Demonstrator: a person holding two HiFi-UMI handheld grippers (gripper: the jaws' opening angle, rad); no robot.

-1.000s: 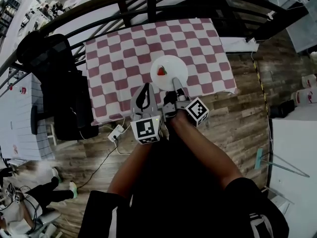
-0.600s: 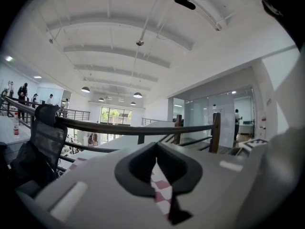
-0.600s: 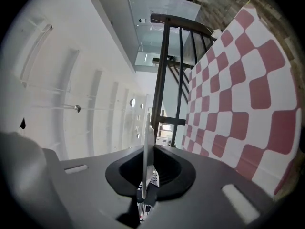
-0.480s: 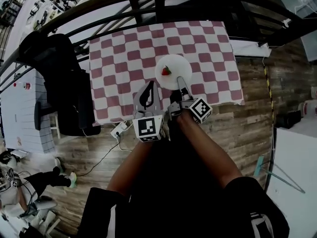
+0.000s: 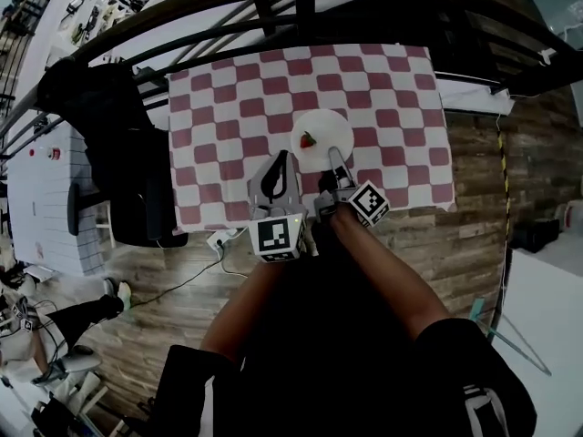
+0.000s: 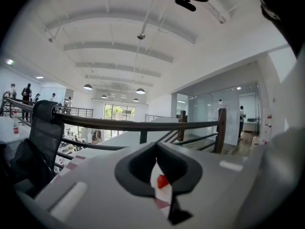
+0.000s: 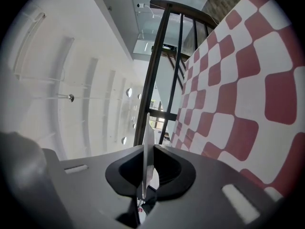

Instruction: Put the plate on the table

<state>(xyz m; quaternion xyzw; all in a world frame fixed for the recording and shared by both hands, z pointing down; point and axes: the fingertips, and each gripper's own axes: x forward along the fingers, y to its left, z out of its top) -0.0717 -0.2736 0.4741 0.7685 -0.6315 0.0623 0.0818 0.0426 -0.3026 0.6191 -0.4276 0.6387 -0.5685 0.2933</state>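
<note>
1. plate point(image 5: 330, 126) shows at the middle of the head view, over the red-and-white checked table point(image 5: 228, 107), with a small red thing point(image 5: 308, 140) on its left part.
2. the right gripper point(image 5: 334, 156) is clamped on the plate's lower rim. in the right gripper view the rim stands edge-on between the jaws, which are pressed nearly together on it.
3. in that same view the checked cloth fills the right side of the frame, and a strip of background shows between cloth and plate. the plate therefore looks to be held clear of the table rather than resting on it.
4. the left gripper point(image 5: 281, 159) hangs just left of the plate, over the cloth. its jaws are together with nothing in them, and the slit between them shows the plate and the red thing beyond.
5. the step in hand seems to be the setting-down: the plate is over the table but not yet let go.
6. the next move calls for lowering the plate, kept flat so the red thing does not roll, until its base meets the cloth. only then should the right jaws part and draw back toward the lower edge of the frame without dragging the rim.
</note>
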